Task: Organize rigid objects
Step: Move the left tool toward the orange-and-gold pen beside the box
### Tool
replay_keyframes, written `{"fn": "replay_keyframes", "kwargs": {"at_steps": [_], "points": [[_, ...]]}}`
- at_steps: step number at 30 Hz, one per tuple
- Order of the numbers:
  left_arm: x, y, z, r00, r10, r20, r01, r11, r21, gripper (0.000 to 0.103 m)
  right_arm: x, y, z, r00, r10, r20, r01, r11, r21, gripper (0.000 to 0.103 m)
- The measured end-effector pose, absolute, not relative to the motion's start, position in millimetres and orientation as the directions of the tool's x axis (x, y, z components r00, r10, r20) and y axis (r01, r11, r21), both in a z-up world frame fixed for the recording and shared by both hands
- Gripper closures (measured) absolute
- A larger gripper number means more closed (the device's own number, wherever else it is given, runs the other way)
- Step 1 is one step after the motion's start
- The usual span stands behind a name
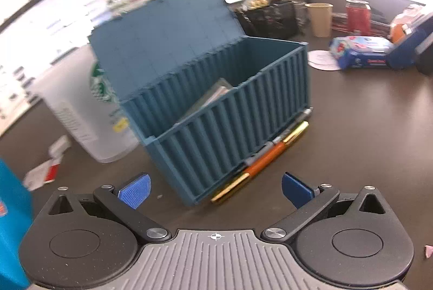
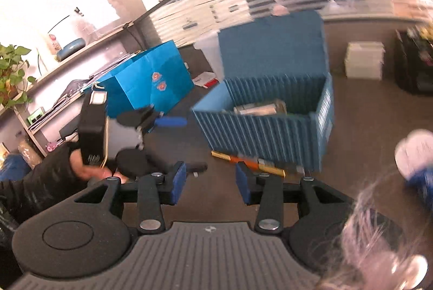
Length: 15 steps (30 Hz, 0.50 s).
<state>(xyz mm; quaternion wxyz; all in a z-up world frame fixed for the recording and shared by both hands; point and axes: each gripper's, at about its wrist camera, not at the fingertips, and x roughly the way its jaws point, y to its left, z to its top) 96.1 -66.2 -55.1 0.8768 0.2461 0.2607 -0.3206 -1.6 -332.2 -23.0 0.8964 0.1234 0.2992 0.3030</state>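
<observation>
- The blue ribbed box [image 1: 232, 111] stands on the dark table [image 1: 365, 127] with its lid up and some blurred packets inside.
- A row of gold and orange bars [image 1: 259, 162] lies along the foot of its front wall.
- The left gripper [image 1: 215, 188] is spread wide, empty, near the box corner.
- The right gripper [image 2: 211, 181] is parted and grasps nothing.

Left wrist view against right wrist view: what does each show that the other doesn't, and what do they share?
Only the left wrist view shows the white Starbucks cup, tan paper cup, red can and wipes pack. Only the right wrist view shows the blue paper bag, potted plant and left hand-held gripper. Both show the open blue ribbed box with pens along its base.
</observation>
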Motion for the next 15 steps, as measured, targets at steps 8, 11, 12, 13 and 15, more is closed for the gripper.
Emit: {"fn": "replay_keyframes", "kwargs": {"at_steps": [8,11,12,13,15], "points": [[104,-66,-56,0.585,-0.471,-0.66,0.738,0.647,0.192,0.0,-17,-351,-50,0.646,0.611,-0.457,-0.418,0.784,0.459,0.062],[96,-60,-53,0.563,-0.495,-0.661,0.764,0.618,0.187,0.0,-20,-354,-56,0.65,0.613,-0.449,-0.412,0.781,0.469,0.061],[93,-58,-52,0.55,-0.505,-0.665,0.776,0.604,0.183,0.0,-19,-356,-58,0.65,0.615,-0.448,-0.412,0.779,0.472,0.061],[91,-57,-51,0.526,-0.523,-0.67,0.796,0.58,0.172,0.0,-20,-356,-60,0.649,0.616,-0.446,-0.411,0.777,0.476,0.06],[91,-59,-52,0.494,-0.545,-0.678,0.821,0.549,0.157,0.0,-20,-357,-61,0.648,0.619,-0.443,-0.412,0.775,0.48,0.06]]}}
